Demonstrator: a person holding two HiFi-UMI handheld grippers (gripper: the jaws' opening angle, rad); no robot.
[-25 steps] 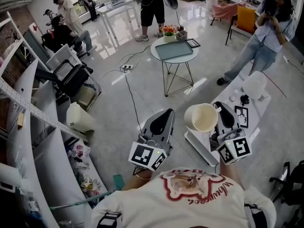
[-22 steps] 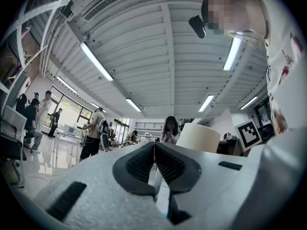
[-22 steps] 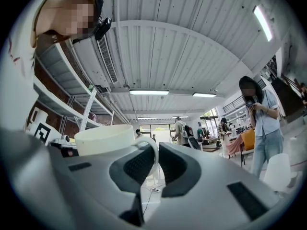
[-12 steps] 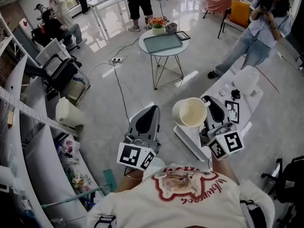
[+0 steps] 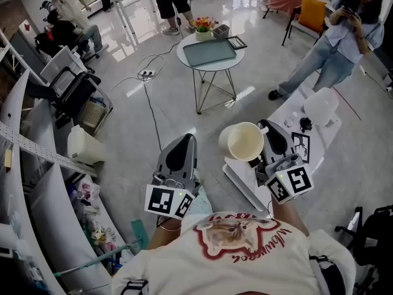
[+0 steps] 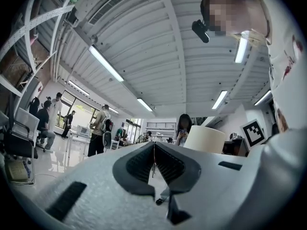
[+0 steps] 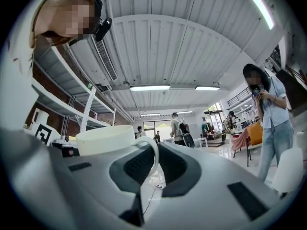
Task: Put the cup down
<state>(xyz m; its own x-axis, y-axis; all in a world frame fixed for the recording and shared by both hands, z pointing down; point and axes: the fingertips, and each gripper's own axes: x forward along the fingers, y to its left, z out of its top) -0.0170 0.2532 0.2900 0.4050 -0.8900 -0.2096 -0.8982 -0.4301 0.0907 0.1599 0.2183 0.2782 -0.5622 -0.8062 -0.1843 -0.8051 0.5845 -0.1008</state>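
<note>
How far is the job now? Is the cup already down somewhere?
Done: nothing yet. In hand: the right gripper grips the cup by its handle, held up by the near end of the white table; the left gripper is shut and empty. Left: lower the cup onto a surface and open the jaws.

No words or numbers are showing clearly enough to read. Red script is curving across the white shirt (image 5: 245, 251), just behind the left gripper (image 5: 182, 140) and right gripper (image 5: 265, 128), too distorted to decipher.
</note>
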